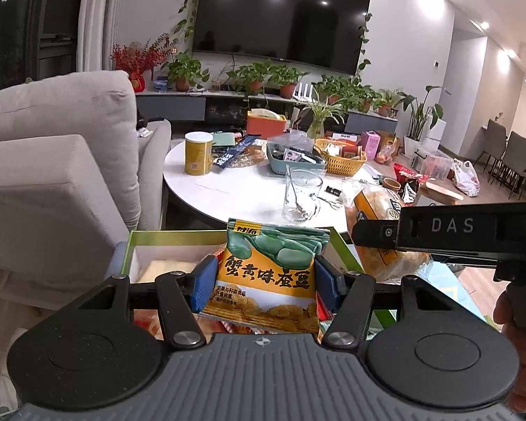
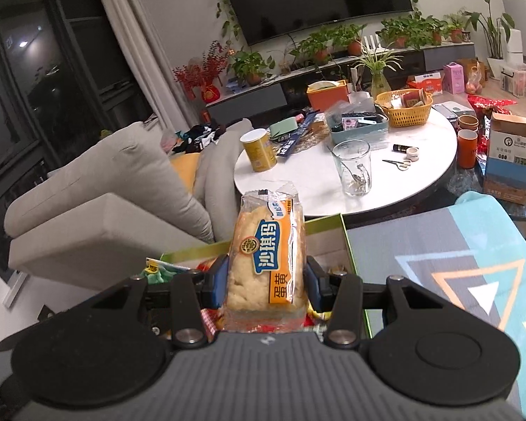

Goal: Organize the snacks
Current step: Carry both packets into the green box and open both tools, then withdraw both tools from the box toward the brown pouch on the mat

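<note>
Orange and green, the bean snack packet stands upright in the left claw, gripped by its side edges above the green-rimmed box, its Chinese lettering facing the camera. The right claw grips a clear-wrapped cake, its long axis upright, over the same box. "DAS" reads on the right claw's side.

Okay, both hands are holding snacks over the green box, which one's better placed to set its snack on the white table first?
Probably the right. Its sachima pack sits almost straight below the round white table, while the left's bean bag hangs nearer the sofa.
</note>
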`<state>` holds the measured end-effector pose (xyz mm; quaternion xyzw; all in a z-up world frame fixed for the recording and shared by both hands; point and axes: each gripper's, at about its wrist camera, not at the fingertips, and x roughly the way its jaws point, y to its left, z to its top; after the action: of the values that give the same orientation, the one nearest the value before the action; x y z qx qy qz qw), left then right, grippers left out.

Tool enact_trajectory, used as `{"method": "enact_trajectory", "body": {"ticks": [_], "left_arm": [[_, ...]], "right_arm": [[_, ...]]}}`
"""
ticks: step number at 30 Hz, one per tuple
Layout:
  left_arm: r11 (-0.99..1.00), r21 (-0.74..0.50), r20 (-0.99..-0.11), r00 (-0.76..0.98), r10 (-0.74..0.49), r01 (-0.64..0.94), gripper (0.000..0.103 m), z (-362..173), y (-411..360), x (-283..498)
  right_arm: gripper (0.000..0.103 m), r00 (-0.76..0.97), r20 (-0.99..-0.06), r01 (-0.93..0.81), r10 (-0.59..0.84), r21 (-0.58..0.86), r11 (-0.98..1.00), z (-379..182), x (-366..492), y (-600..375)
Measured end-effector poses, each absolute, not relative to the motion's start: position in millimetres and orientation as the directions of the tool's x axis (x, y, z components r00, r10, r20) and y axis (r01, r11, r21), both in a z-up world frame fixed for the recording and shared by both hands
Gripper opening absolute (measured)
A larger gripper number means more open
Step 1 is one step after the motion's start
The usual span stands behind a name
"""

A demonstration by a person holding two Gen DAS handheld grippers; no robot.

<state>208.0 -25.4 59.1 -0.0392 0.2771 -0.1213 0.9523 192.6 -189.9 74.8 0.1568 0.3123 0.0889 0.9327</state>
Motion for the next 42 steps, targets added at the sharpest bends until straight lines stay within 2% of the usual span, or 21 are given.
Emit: {"method": "enact_trajectory", "body": {"ticks": [11,15,18,42], "left_arm": [[0.965,-0.173,-0.568,0.780,-0.263,0.199,0.056,29,-29,254],[0.965,-0.181,-0.582,0.770,-0.260,0.189,0.057,22,-29,260],[0.966,-0.184,-0.588,0.766,-0.258,0.184,0.059,20,-28,261],[0.974,-0.136,-0.549,0.804,-0.228,0.183,0.063,54,-20,192]], "right_arm": [[0.063,0.742,-0.620,-0.016,0.256,0.366,0.931,46,228,-187],[0.070,0.747,-0.617,0.008,0.248,0.381,0.925,43,230,-188],[0.071,0.750,-0.614,0.014,0.245,0.385,0.923,44,227,-188],[0.076,0.763,-0.588,-0.043,0.267,0.365,0.930,70,165,-187]]}}
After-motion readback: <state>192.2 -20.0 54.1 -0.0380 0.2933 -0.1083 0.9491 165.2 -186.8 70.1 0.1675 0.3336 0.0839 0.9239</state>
